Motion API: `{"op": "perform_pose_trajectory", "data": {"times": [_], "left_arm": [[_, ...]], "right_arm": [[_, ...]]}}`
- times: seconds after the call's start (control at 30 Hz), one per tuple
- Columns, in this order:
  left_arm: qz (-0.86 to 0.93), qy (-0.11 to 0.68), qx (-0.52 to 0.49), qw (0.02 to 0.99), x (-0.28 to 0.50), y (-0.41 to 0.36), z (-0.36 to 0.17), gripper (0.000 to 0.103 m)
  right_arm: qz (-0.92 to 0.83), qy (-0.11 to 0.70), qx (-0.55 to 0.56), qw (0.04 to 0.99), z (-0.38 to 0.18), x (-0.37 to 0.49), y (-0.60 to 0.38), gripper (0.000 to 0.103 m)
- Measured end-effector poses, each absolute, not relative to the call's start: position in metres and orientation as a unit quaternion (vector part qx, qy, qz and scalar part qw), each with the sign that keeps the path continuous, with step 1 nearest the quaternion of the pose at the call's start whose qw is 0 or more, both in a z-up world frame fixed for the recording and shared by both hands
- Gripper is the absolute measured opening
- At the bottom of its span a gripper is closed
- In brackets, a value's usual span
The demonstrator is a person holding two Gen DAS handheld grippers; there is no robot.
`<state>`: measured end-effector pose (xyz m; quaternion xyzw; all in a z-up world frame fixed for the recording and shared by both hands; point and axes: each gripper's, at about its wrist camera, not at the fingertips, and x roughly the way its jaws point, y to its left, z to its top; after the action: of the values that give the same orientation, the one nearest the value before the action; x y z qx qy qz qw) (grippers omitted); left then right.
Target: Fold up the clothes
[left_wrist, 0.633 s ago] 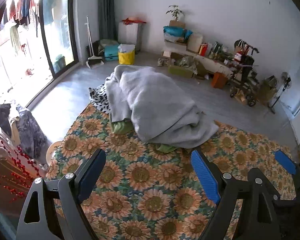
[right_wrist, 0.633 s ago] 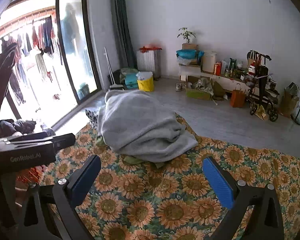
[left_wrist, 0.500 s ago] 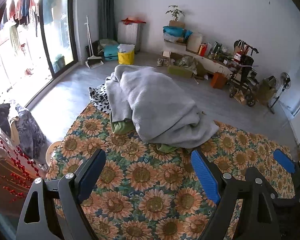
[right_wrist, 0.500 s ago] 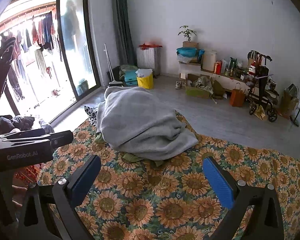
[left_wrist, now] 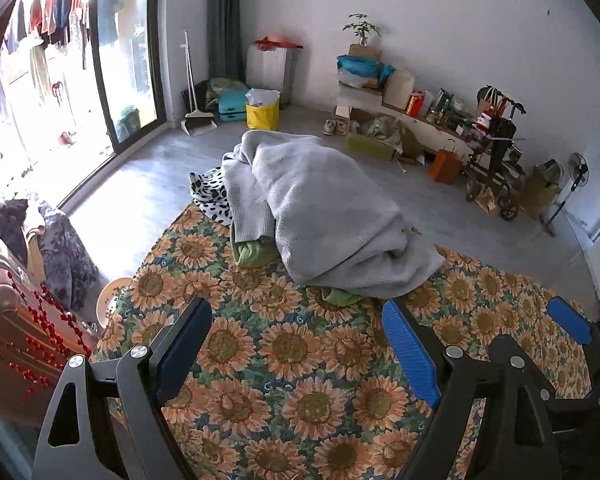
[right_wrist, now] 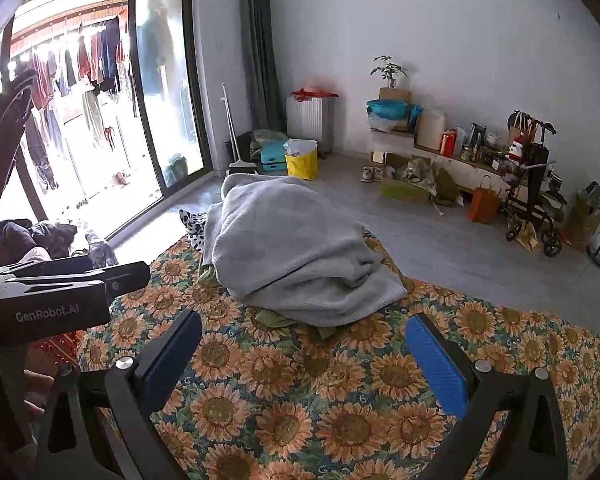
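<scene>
Left gripper (left_wrist: pixel 296 344) and right gripper (right_wrist: pixel 304 354) both hover with jaws spread wide, holding nothing. The crumpled grey knitted garment (left_wrist: pixel 324 216) lies heaped on the sunflower-print cover (left_wrist: pixel 292 360), over what appears to be green cloth (left_wrist: pixel 256 252).

Home living room: sunflower rug (left_wrist: pixel 284 352), cluttered shelf (right_wrist: pixel 452 152), laundry (right_wrist: pixel 80 60) outside.
</scene>
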<state>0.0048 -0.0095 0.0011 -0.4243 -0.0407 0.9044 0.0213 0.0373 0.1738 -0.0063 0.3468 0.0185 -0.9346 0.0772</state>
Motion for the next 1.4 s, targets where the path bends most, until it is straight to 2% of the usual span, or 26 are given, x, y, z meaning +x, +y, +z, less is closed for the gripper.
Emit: {"op": "perform_pose_trajectory", "data": {"times": [0.53,1.03,1.17,1.4], "left_arm": [[0.906,-0.028,-0.422,0.009,0.0,-0.012,0.002,0.087],[0.89,-0.068,-0.45,0.015,-0.014,-0.021,-0.016,0.087],[0.88,-0.091,-0.464,0.035,-0.032,-0.025,-0.032,0.087],[0.868,-0.068,-0.488,0.059,-0.097,-0.028,-0.061,0.087]], "right_arm": [[-0.933,0.013,0.352,0.076,-0.012,0.036,0.184,0.103],[-0.92,0.02,0.383,0.081,-0.033,0.03,0.192,0.103],[-0.912,0.018,0.404,0.067,-0.042,0.021,0.197,0.103],[-0.898,-0.033,0.438,-0.023,-0.059,0.0,0.21,0.103]]}}
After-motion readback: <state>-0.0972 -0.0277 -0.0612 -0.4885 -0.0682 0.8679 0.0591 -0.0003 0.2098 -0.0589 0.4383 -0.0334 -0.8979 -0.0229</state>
